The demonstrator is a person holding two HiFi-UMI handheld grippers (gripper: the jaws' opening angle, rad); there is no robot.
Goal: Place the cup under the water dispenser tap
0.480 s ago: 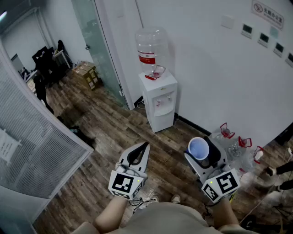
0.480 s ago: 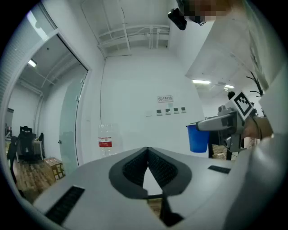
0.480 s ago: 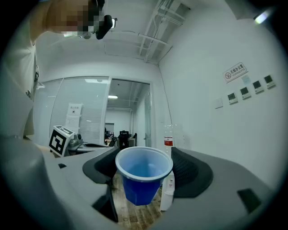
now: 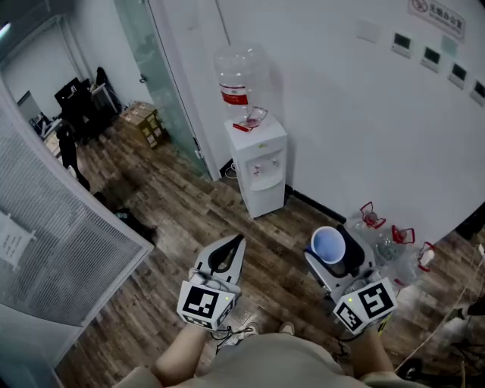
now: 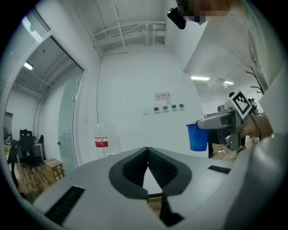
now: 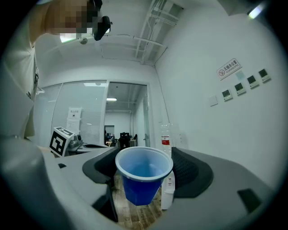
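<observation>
Right gripper [image 6: 145, 167] round blue cup [image 6: 141, 185]; dispenser taps [image 4: 263, 164] only in head view.

In the head view, the white floor-standing water dispenser [image 4: 258, 163] and the clear bottle [image 4: 241, 76] on top sit slightly higher and further left than 0.5 s ago. The small wall panels [image 4: 432, 54] have risen too. The top edge now cuts the red-and-white wall sign [image 4: 436, 7].

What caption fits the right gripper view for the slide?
Right gripper holds an upright blue cup between its jaws, with the white water dispenser ahead.
</observation>
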